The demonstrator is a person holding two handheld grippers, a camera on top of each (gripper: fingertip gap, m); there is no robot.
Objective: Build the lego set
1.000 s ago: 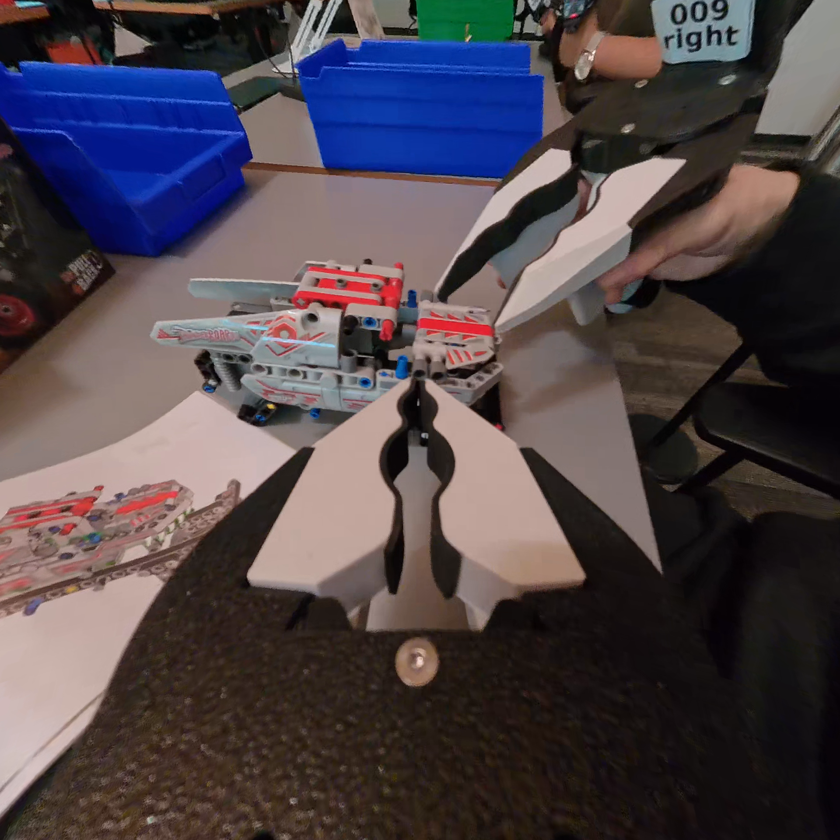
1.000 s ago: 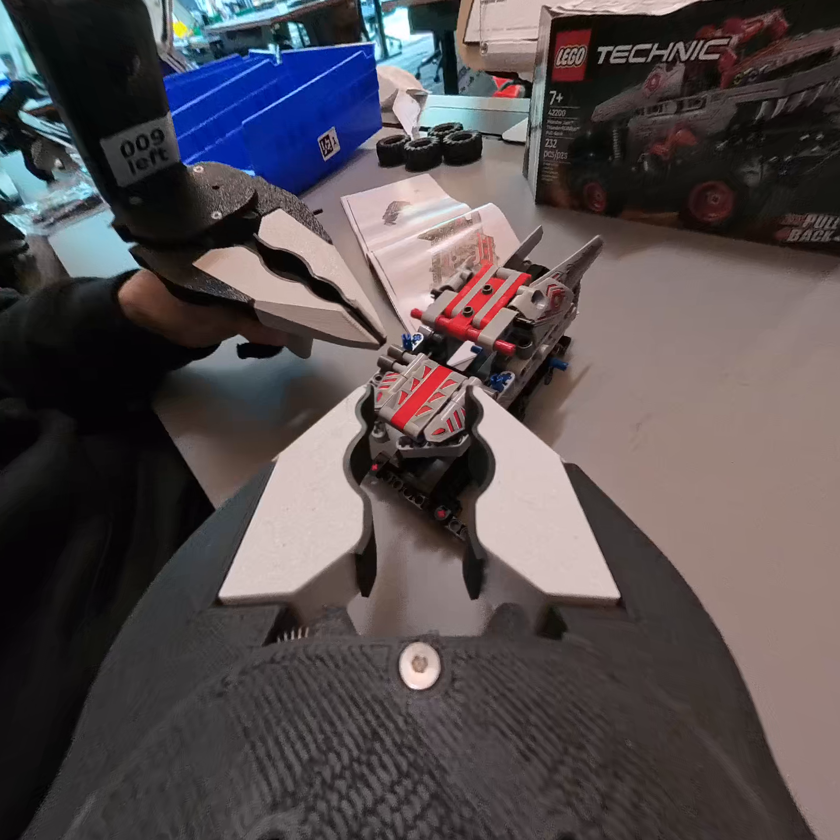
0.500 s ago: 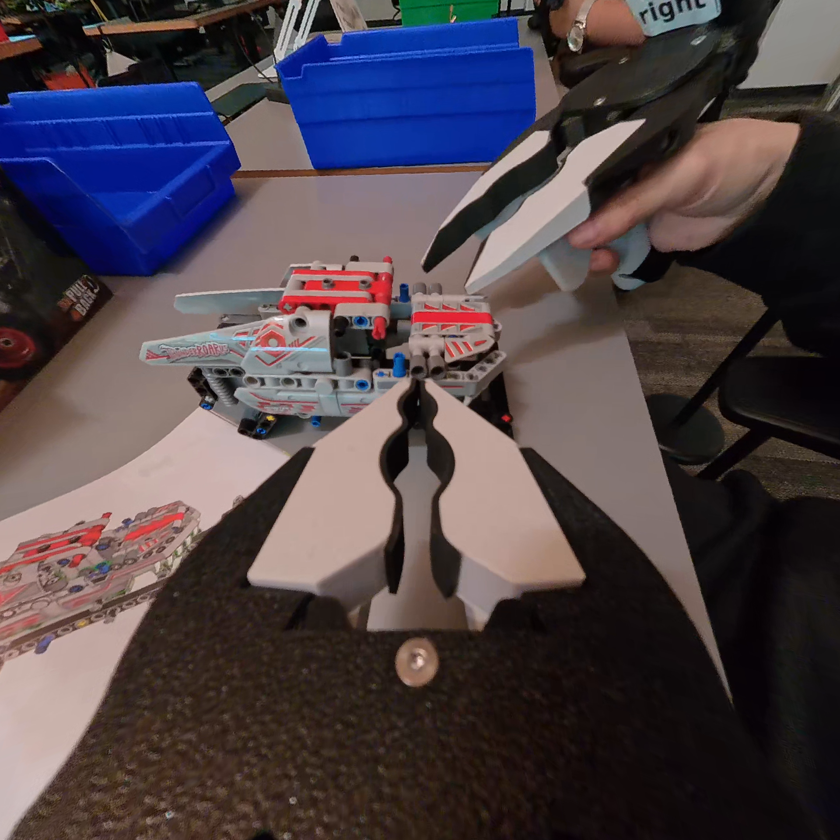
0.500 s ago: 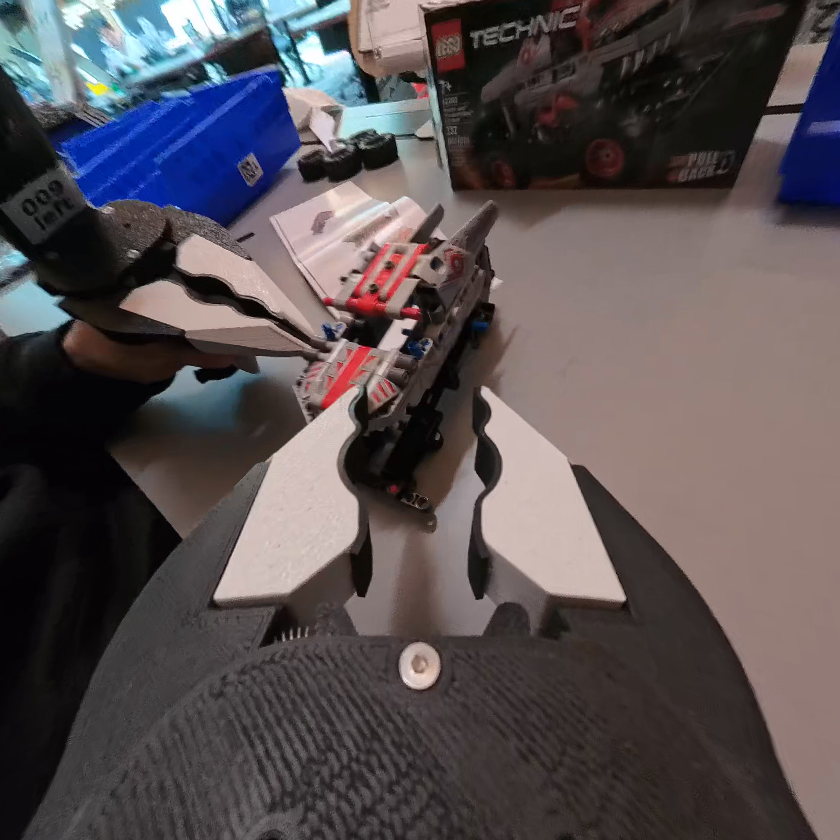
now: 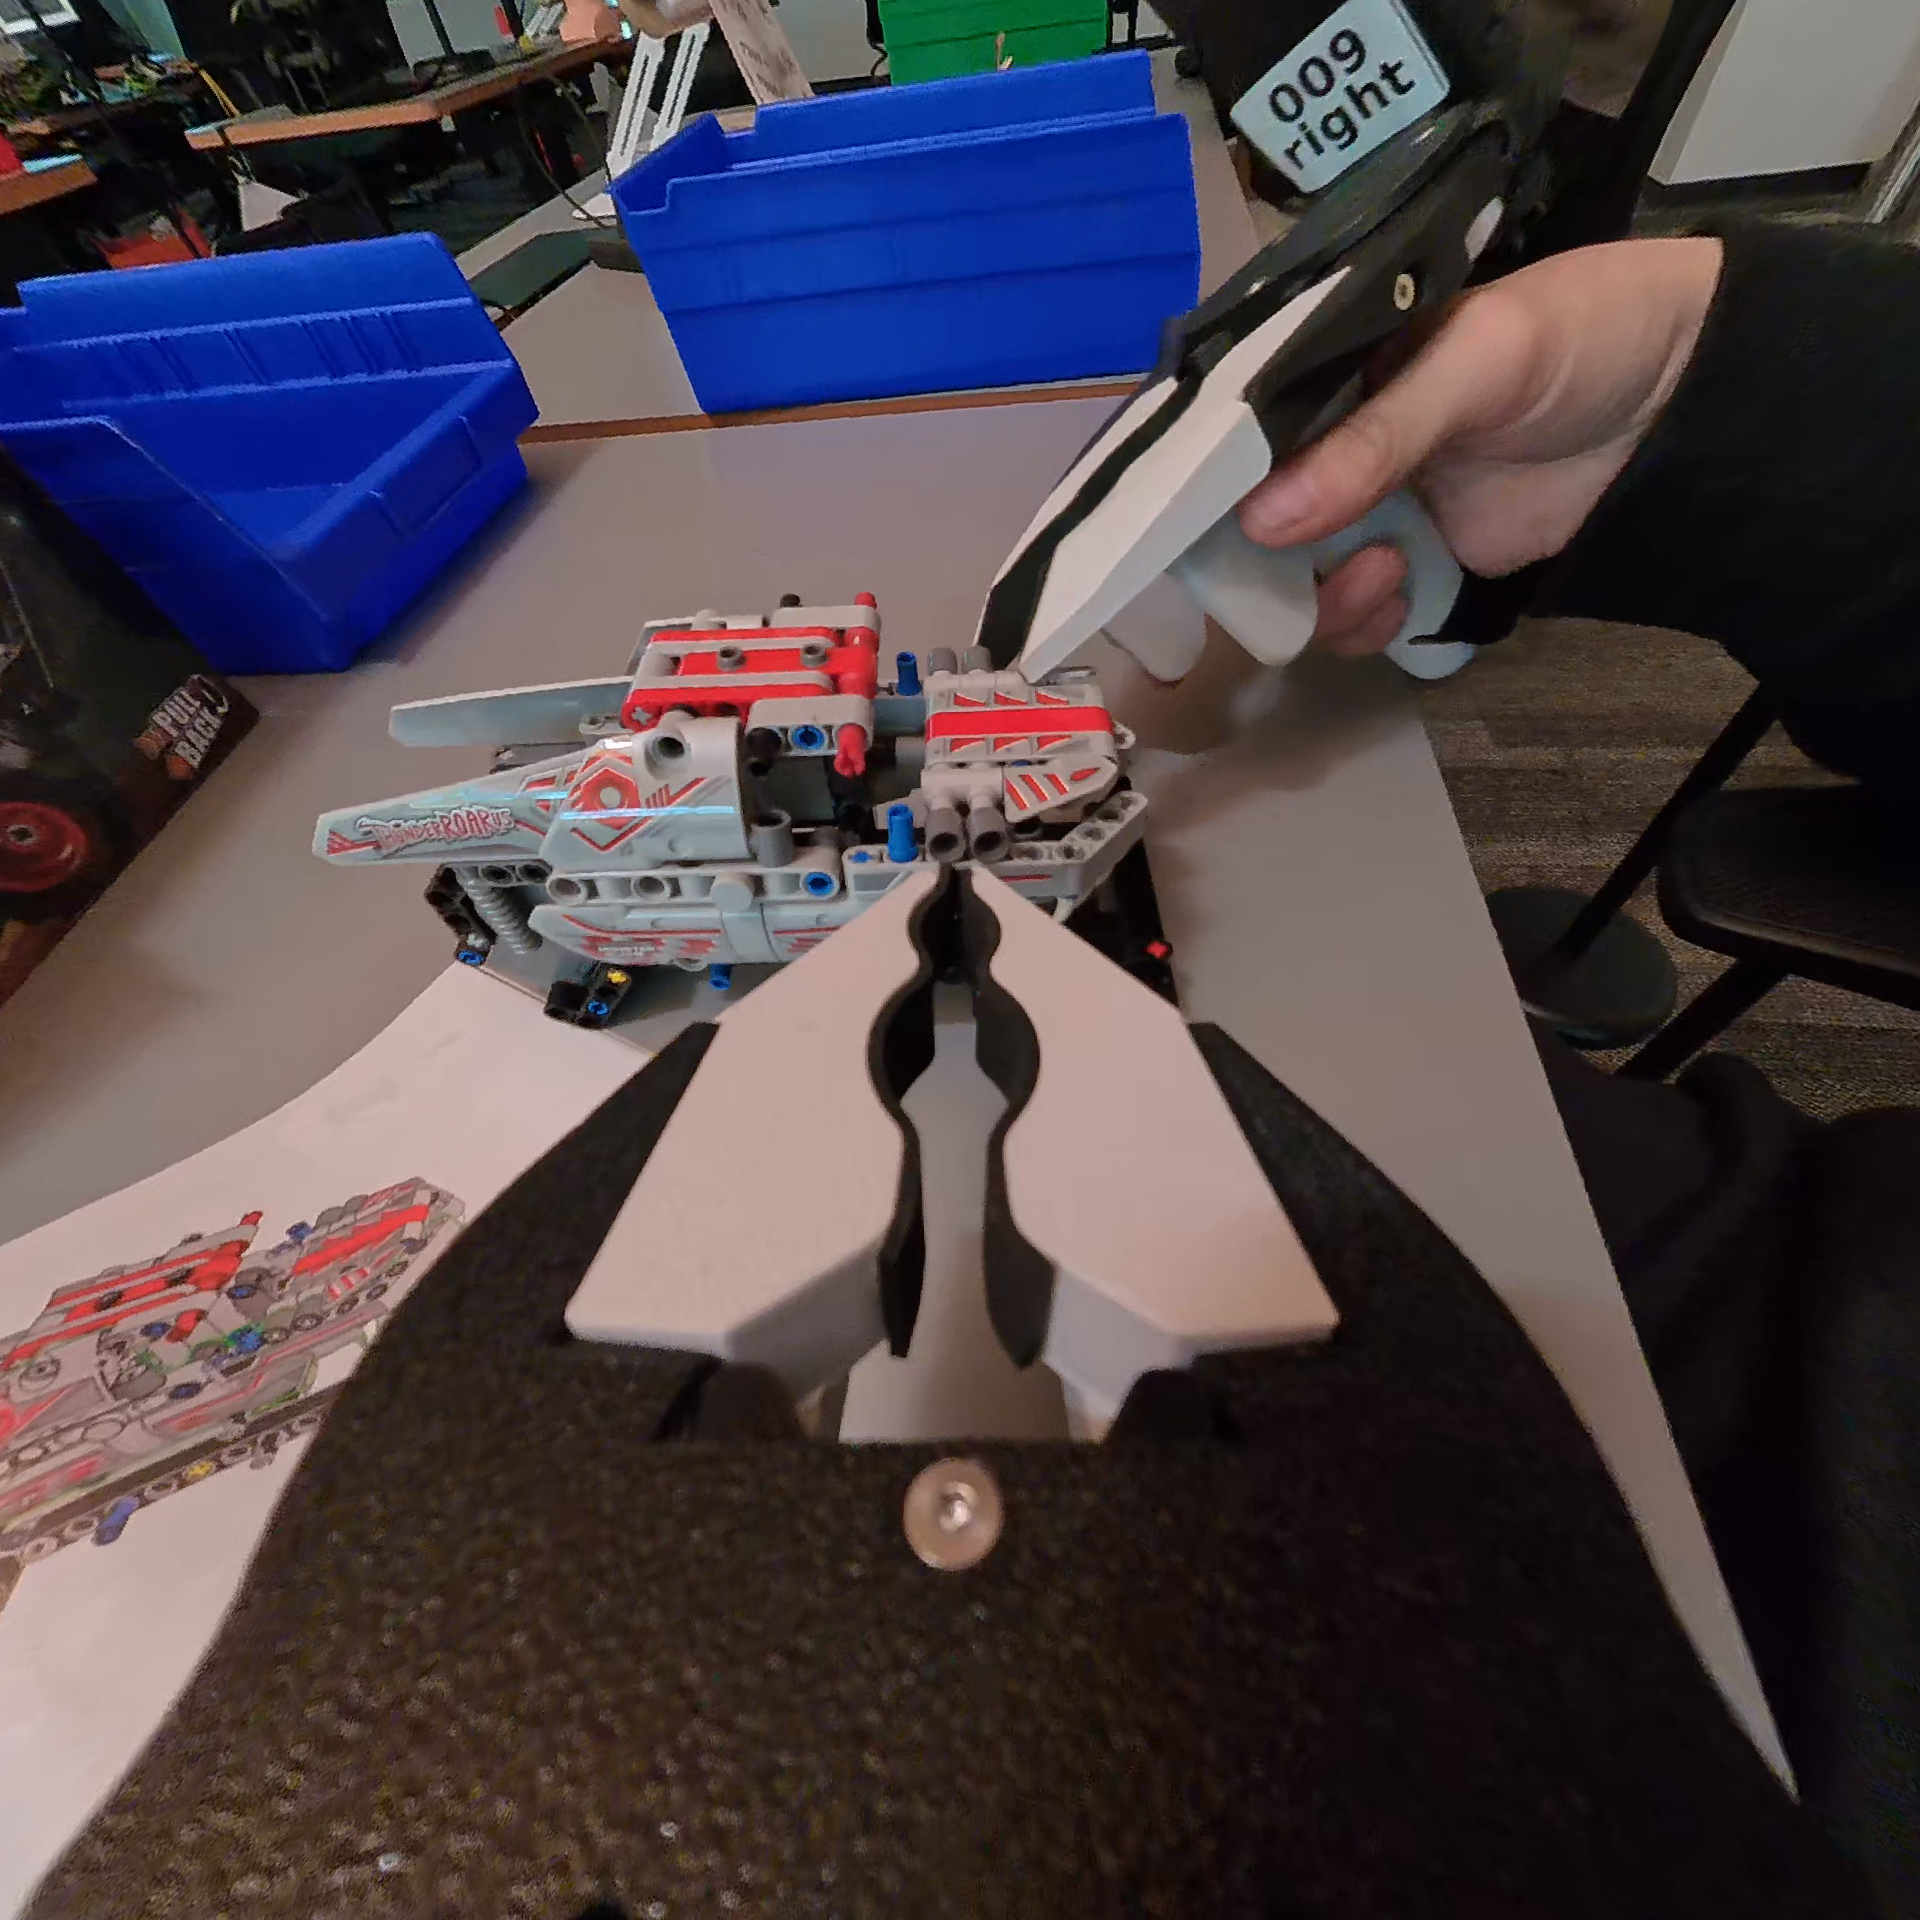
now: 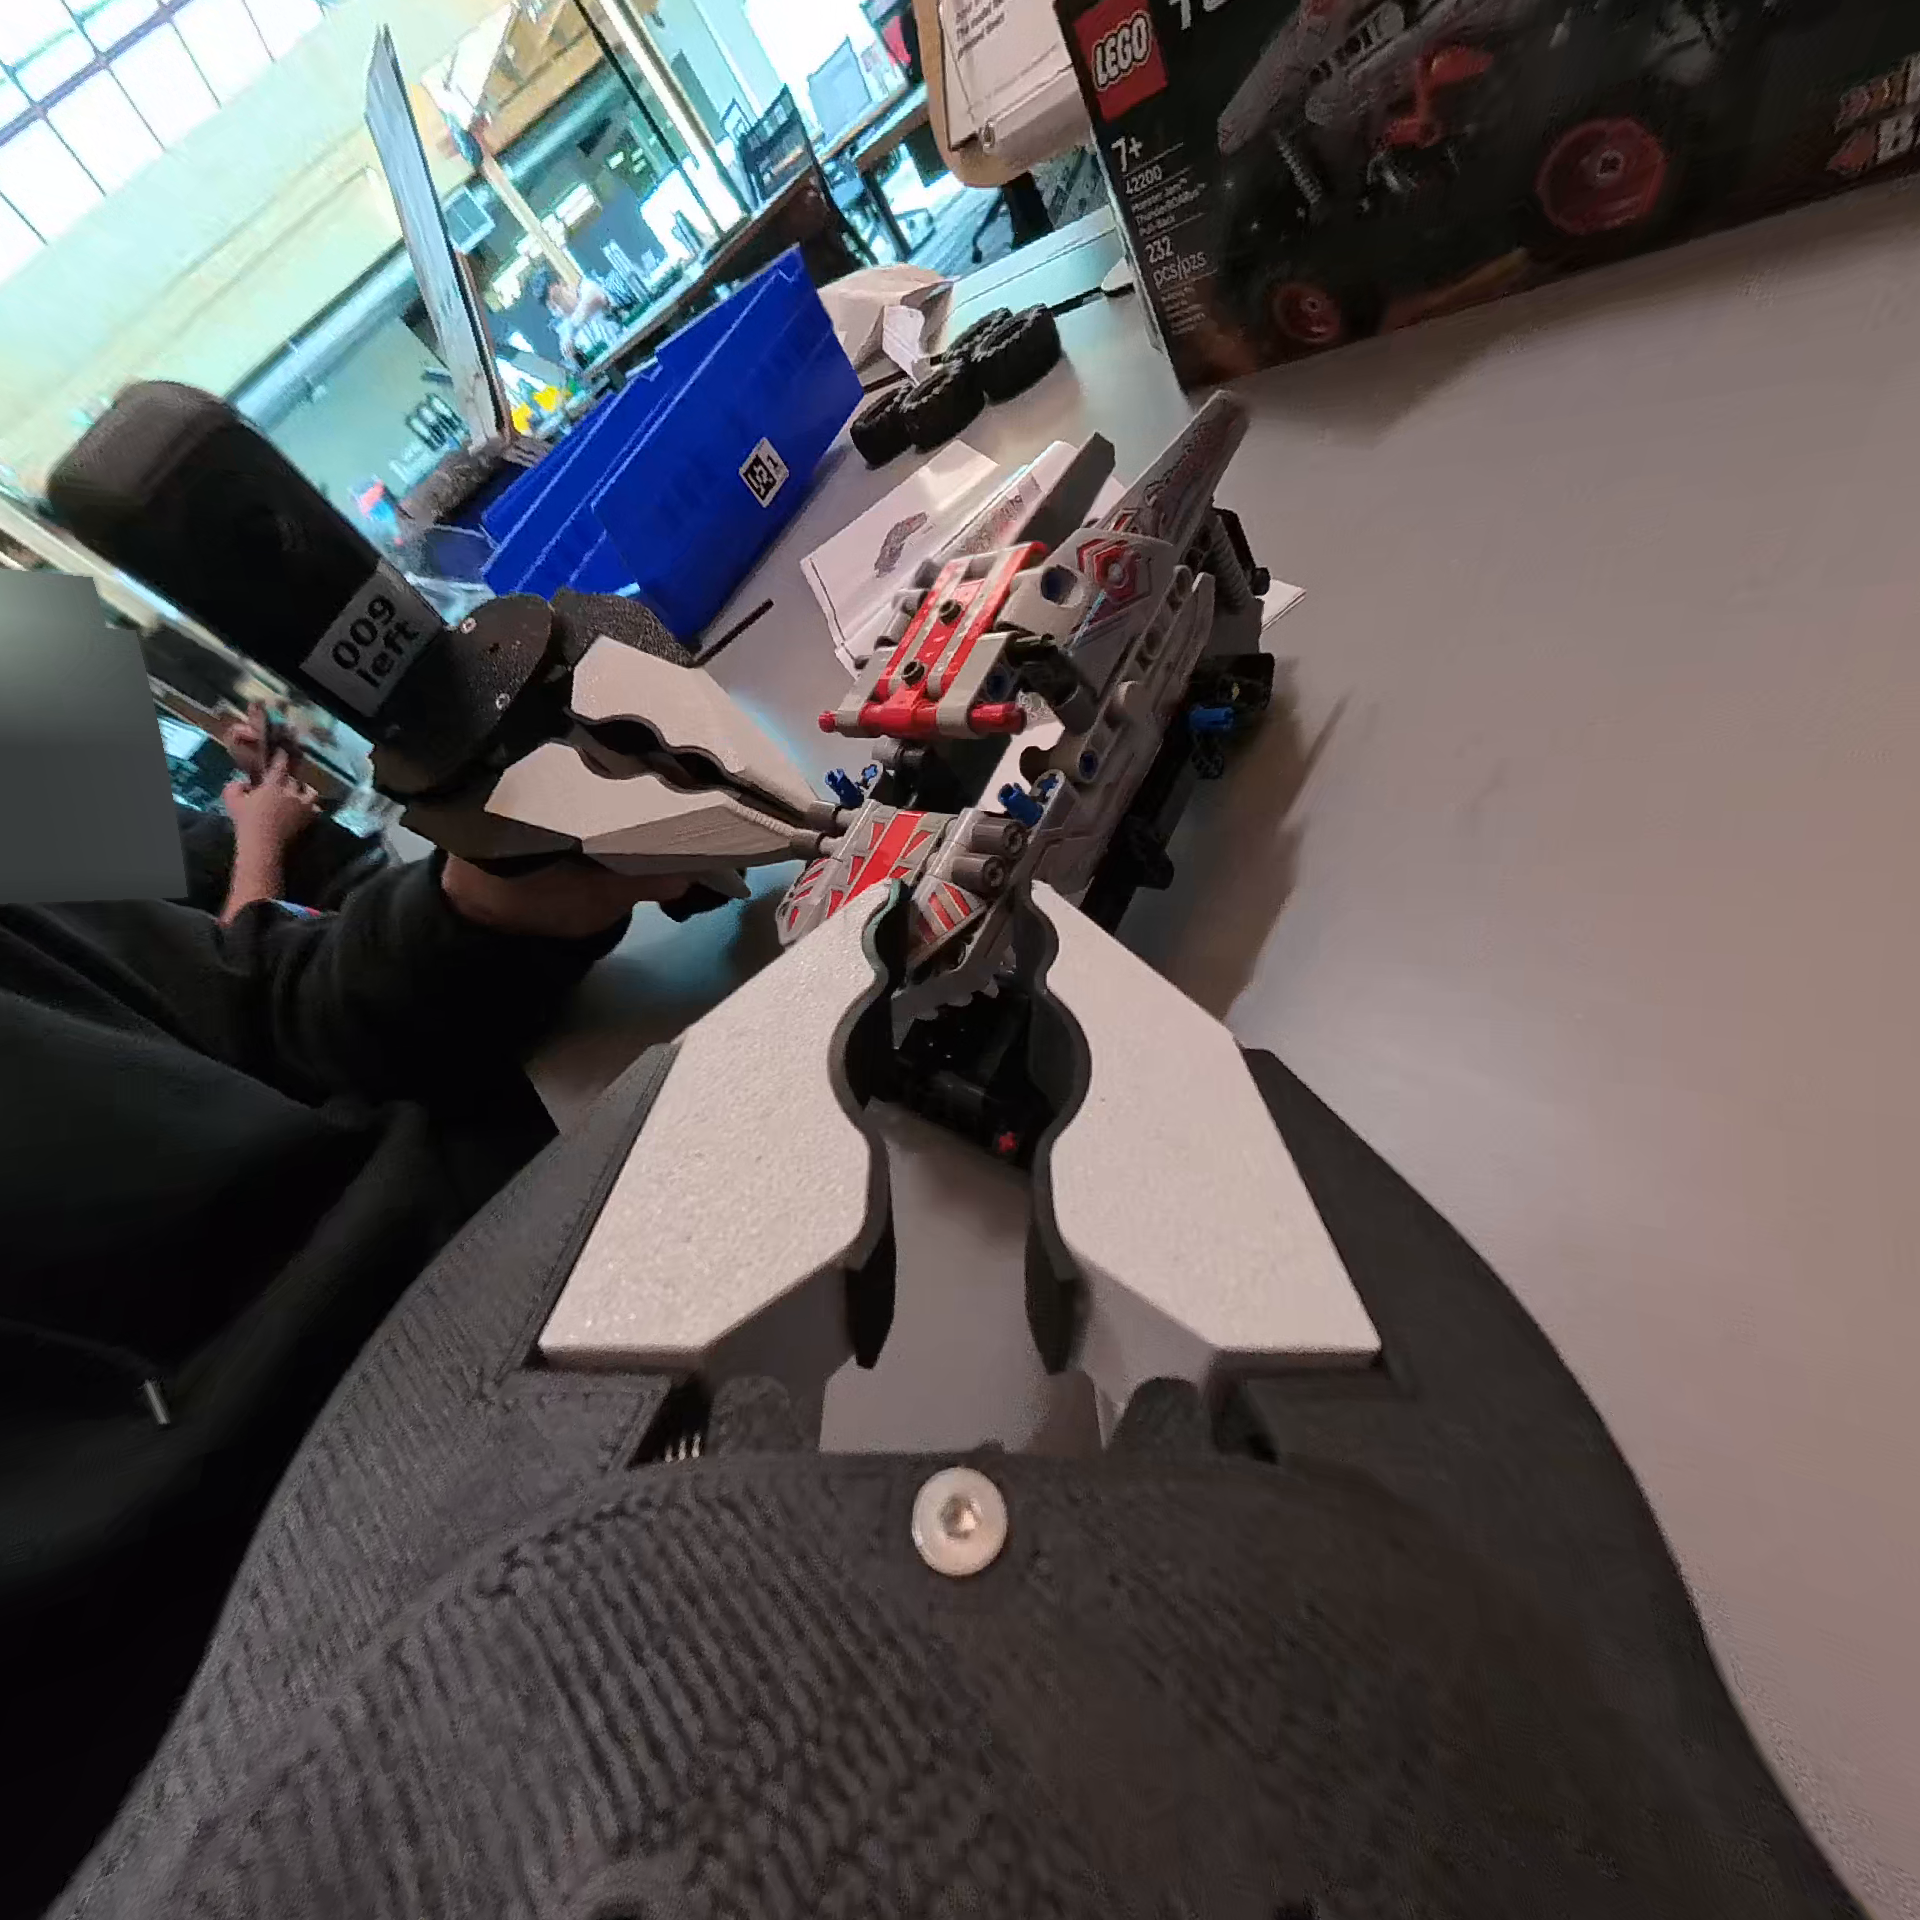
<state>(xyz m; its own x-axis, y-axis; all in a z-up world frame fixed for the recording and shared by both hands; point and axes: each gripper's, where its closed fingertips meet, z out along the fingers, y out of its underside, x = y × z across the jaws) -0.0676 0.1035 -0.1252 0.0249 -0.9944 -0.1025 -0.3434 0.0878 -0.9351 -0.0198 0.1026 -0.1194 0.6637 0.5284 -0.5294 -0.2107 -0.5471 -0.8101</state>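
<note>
Model (image 5: 748, 800) of grey and red lego sits on the grey counter (image 5: 831, 499) beside the open instruction booklet (image 5: 208, 1299), probably so the printed step can be checked against it. The left gripper (image 5: 954, 883) has its fingers nearly together at the model's near edge, gripping nothing I can make out, while the right gripper (image 6: 961, 914) straddles the striped rear panel, half open, seemingly to steady or press it. Writing shows on the set box (image 6: 1507, 156), the gripper tags and a blue bin (image 6: 675, 468) sticker.

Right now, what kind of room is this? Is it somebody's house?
Probably not a house. It looks like a shared workshop or lab: blue storage bins sit on a grey table, more worktables stand behind, and another person's hand is busy nearby.
</note>
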